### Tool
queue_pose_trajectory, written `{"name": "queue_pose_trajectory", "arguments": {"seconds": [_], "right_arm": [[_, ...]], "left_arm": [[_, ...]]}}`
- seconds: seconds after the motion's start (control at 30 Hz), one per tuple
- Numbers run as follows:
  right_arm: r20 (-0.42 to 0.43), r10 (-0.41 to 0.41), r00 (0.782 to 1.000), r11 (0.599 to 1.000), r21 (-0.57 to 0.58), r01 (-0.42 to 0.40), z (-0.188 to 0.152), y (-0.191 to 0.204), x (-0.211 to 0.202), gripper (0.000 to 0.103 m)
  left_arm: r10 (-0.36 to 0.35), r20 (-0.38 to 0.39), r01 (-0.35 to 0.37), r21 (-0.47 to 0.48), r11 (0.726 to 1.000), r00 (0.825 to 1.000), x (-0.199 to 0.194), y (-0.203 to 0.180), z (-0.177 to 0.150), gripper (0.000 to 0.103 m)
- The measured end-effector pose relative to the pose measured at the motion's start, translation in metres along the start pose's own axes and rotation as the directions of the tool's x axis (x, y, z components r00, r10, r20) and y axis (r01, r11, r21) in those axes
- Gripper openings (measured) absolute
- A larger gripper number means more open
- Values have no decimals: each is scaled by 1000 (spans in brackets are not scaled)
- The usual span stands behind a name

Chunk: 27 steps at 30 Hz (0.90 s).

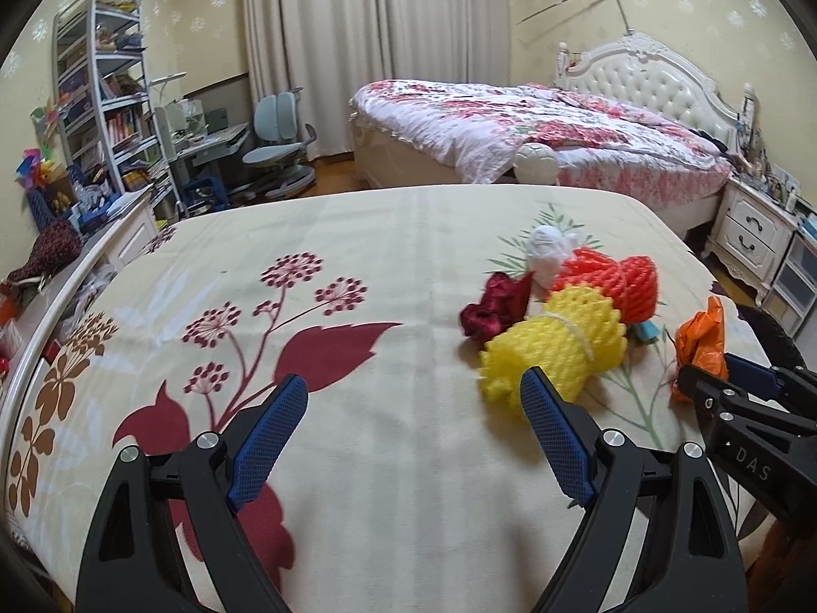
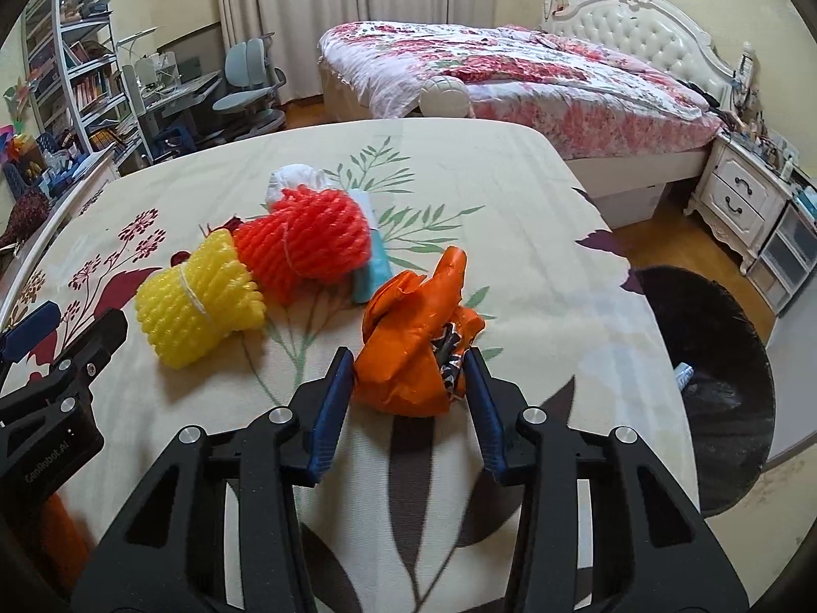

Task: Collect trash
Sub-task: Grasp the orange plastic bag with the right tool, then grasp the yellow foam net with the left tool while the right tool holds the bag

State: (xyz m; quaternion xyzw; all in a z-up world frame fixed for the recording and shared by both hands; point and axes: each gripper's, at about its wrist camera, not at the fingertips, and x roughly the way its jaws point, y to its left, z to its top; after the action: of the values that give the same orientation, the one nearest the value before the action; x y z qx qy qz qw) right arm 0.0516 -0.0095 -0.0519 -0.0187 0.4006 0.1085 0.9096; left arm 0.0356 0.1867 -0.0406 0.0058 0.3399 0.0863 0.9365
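The right hand-held gripper (image 2: 411, 378) clasps a crumpled orange wrapper (image 2: 408, 337) on the tabletop (image 2: 510, 194); yellow foam netting (image 2: 199, 296) lies at nine o'clock.

The left wrist view looks forward from behind the left hand-held gripper (image 1: 413, 398), low and close over the flower-print desk (image 1: 388, 255), toward the floral bed (image 1: 536, 127) across the room. The right wrist view sits behind the right hand-held gripper (image 2: 411, 373), just as low and facing the same way. Both views share the desk top, the yellow foam net (image 1: 556, 352) ahead of them, the orange bag (image 2: 413, 337), the bed and the curtains (image 1: 378, 41). Each view also catches the other hand-held gripper at its edge.
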Motion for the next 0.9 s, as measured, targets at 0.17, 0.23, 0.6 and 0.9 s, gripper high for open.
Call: {"name": "queue_pose_trajectory", "arguments": {"seconds": [0.17,0.23,0.6,0.9], "right_arm": [[-9,-33,999,999,21,34,-5,-26,-2,43],[-11,-34,999,999,29,34,-7,-33,-2,43],[-4,-19,1000,999,34,19,-8,-41,0,43],[4,-8,1000,999,39,8,-11,-44,-2,43]], "left_arm": [[-54,-13,54,29,998,998,7,-19,5,85],[-64,-18,65,35,997,998,12,-26,7,85],[-105,-70,114,131,985,992,29,-52,12,85],[-142,-101,155,141,978,985,25,-54,5,47]]}}
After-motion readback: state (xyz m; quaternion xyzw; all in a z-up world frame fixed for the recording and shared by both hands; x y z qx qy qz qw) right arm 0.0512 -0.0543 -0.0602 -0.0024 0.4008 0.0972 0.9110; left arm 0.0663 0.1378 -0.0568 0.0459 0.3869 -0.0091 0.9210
